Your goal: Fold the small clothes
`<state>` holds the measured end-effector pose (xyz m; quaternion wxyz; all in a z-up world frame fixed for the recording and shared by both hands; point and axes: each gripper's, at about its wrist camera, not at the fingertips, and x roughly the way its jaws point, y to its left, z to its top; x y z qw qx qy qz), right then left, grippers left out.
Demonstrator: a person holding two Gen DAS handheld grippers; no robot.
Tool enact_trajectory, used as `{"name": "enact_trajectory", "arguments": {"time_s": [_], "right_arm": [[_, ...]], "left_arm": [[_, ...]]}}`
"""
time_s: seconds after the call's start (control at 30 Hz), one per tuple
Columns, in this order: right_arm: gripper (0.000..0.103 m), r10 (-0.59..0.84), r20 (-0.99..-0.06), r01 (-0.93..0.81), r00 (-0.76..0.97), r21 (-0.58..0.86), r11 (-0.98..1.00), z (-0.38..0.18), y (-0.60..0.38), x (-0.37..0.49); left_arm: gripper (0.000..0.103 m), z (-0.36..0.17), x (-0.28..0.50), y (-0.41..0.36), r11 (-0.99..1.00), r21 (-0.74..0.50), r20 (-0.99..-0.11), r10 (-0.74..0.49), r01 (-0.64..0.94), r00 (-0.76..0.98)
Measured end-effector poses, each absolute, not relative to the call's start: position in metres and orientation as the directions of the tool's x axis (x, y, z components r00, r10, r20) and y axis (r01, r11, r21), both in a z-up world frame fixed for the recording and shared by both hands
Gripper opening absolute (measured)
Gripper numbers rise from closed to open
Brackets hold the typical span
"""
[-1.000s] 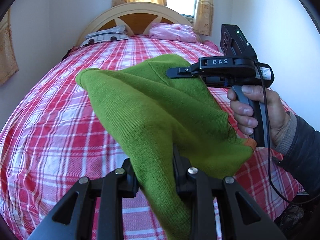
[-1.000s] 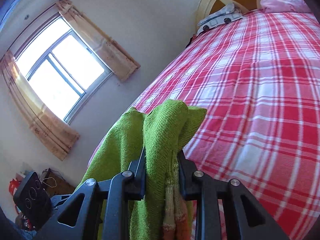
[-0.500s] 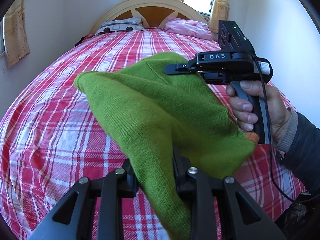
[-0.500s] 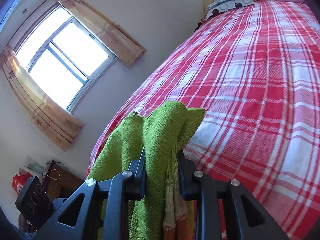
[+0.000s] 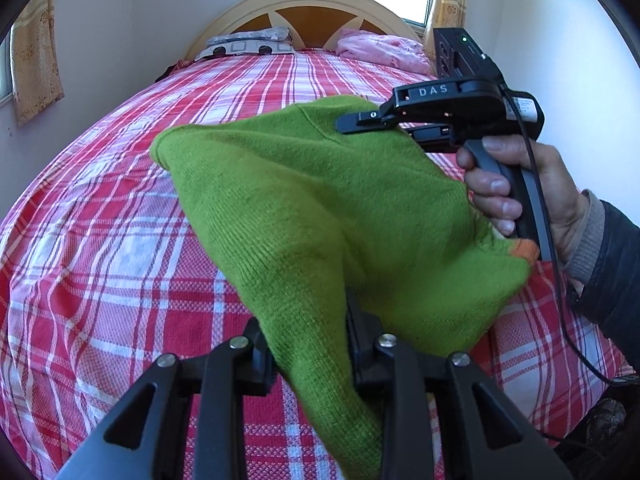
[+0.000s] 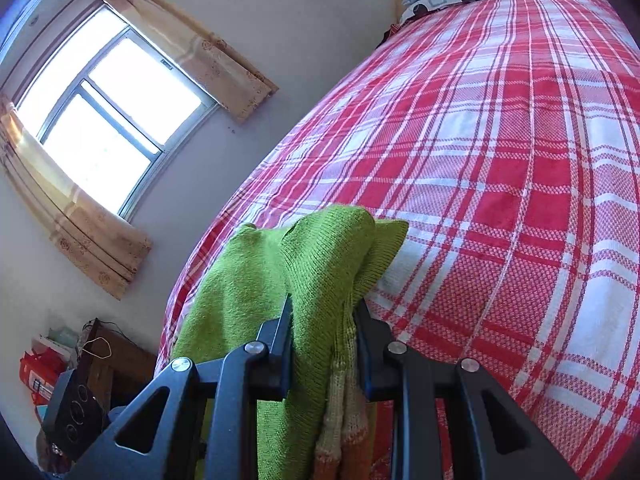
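Note:
A small green knitted garment (image 5: 320, 216) with an orange and cream trim hangs in the air above the red plaid bed (image 5: 100, 240), stretched between both grippers. My left gripper (image 5: 308, 344) is shut on its near edge. My right gripper (image 5: 360, 126), held by a hand at the right, is shut on the far upper edge. In the right wrist view the right gripper (image 6: 324, 324) pinches a bunched green fold (image 6: 320, 256), and the trim hangs below the jaws.
The bed (image 6: 500, 160) fills most of both views. Pillows (image 5: 248, 42) and a pink bundle (image 5: 380, 50) lie by the headboard. A window with curtains (image 6: 100, 128) and a wooden bedside cabinet (image 6: 112, 360) are at the bed's left side.
Both grippers have carried the garment forward over the bed, still stretched between them. The grips have not changed.

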<state>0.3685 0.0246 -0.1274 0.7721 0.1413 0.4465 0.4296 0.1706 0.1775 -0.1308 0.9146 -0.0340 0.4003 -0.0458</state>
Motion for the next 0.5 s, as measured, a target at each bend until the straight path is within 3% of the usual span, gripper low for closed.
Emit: {"name": "enact_trajectory", "arguments": {"time_s": [0.2, 0.37, 0.5], "right_arm": [[0.026, 0.780, -0.578, -0.531, 0.241, 0.594, 0.604, -0.130, 0.022, 0.368], [0.026, 0.752, -0.609, -0.510, 0.252, 0.576, 0.639, -0.138, 0.018, 0.370], [0.030, 0.741, -0.618, -0.504, 0.262, 0.567, 0.651, -0.136, 0.017, 0.369]], "left_arm": [[0.036, -0.131, 0.171, 0.178, 0.993, -0.108, -0.734, -0.107, 0.040, 0.671], [0.053, -0.132, 0.168, 0.170, 0.998, -0.053, -0.742, -0.061, 0.033, 0.668], [0.060, -0.129, 0.162, 0.169, 0.999, -0.023, -0.745, -0.034, 0.025, 0.666]]}}
